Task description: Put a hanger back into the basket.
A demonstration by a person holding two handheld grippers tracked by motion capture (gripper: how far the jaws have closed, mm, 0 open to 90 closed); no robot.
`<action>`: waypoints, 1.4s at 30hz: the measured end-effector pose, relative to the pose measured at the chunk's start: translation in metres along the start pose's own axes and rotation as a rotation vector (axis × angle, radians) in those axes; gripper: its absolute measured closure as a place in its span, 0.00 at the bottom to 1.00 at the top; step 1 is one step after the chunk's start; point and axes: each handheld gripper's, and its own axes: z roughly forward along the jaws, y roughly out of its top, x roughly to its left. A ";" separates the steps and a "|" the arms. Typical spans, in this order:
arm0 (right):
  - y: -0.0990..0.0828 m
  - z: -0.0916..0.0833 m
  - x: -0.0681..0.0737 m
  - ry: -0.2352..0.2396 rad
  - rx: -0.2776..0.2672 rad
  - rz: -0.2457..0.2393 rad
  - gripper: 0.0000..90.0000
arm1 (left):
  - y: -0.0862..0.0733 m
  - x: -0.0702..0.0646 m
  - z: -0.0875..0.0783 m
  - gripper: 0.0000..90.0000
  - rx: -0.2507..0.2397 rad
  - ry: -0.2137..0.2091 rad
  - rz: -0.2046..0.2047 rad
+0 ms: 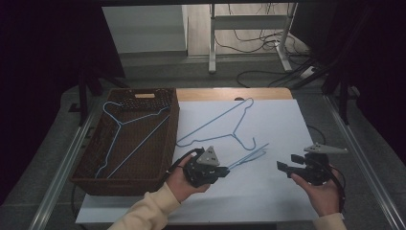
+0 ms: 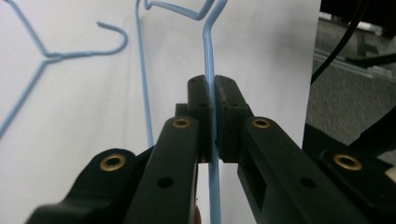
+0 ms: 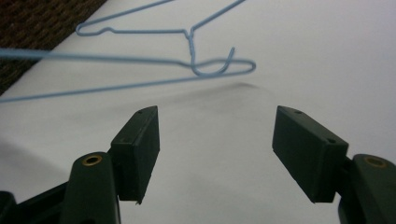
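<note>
Jaws of the left gripper (image 1: pixel 221 171) are clamping a blue wire hanger (image 2: pixel 210 70) at centre frame, while the right gripper (image 1: pixel 282 166), lower right, is gaping apart above the white table (image 1: pixel 282 124).

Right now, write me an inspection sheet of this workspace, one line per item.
Surface: white sheet covering a wooden table, bare wood at the far edge.
Job's things: one blue wire hanger in the brown wicker basket; a second hanger flat on the sheet; a third hanger held in the left gripper.
Clutter: nothing seen.
Grippers: left gripper shut on the third hanger's wire; right gripper open, empty, above the sheet.
Cables: black cable trailing from the right gripper; loose cables on the floor beyond the table.
Surroundings: dark curtains both sides, white desk frame behind.
</note>
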 end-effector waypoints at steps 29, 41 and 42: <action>-0.020 0.025 0.012 0.036 0.059 -0.096 0.31 | -0.006 0.040 -0.138 0.96 -0.241 0.113 -0.124; -0.021 0.028 0.014 0.046 0.054 -0.135 0.29 | -0.028 0.066 -0.172 0.96 -0.280 0.199 -0.196; -0.021 0.028 0.014 0.047 0.055 -0.137 0.29 | -0.030 0.068 -0.174 0.96 -0.280 0.207 -0.199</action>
